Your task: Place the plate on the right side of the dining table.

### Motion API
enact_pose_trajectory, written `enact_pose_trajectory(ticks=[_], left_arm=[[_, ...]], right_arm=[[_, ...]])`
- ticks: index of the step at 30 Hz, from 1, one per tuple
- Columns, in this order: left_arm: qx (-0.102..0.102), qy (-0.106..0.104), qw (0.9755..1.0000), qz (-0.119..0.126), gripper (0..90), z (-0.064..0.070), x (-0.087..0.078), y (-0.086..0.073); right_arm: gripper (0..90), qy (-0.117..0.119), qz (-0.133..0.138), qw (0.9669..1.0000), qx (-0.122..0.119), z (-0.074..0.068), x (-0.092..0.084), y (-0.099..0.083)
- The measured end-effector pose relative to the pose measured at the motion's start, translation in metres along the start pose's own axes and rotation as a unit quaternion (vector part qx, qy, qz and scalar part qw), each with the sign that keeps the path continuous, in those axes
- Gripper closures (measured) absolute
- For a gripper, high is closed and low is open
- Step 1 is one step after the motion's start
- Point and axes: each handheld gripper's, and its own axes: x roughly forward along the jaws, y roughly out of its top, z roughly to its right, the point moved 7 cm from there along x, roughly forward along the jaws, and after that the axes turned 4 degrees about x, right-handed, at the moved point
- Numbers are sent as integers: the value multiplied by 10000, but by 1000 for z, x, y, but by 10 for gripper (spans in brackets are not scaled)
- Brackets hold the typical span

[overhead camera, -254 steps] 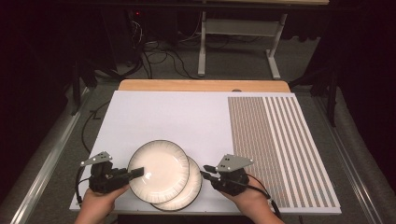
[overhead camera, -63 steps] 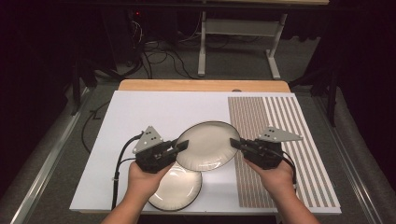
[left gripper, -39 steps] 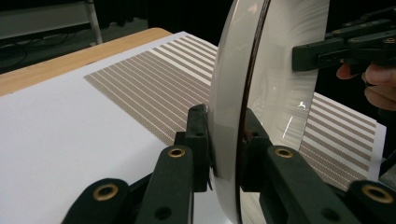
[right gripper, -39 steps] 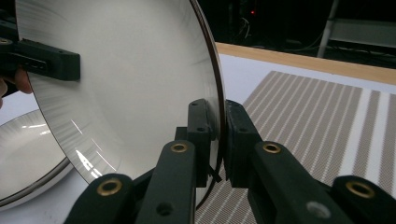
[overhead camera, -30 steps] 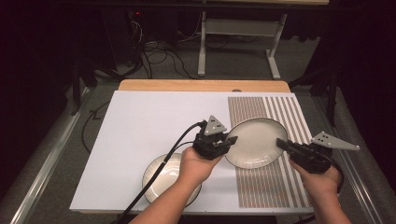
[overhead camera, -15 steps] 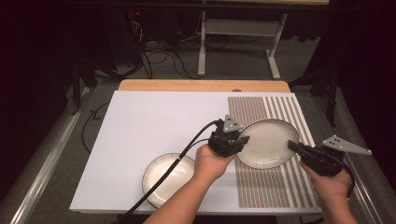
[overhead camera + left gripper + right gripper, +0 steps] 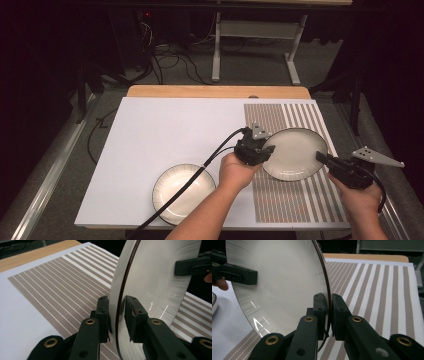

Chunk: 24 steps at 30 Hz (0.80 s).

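The white plate (image 7: 295, 154) is round and shiny, with a thin dark line around its edge. It sits over the striped part of the mat (image 7: 300, 200), on the right side of the table. It is held at two edges, one left and one right.

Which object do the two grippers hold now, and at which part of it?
The plate over the striped mat: right gripper is clamped on its rim; left gripper's jaws straddle the opposite rim and have just been opening, a gap showing.
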Motion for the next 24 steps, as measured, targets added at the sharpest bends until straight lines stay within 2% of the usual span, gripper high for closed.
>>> enact_pose_trajectory(ticks=[8, 24], left_arm=[[-136, -7, 9999, -82, 726, -1, 19, -8], [-240, 26, 9994, -231, 732, -2, 35, -16]], right_arm=[[865, -106, -111, 9998, 88, 11, 2, -9], [873, -243, -143, 9996, 69, 19, 2, -15]])
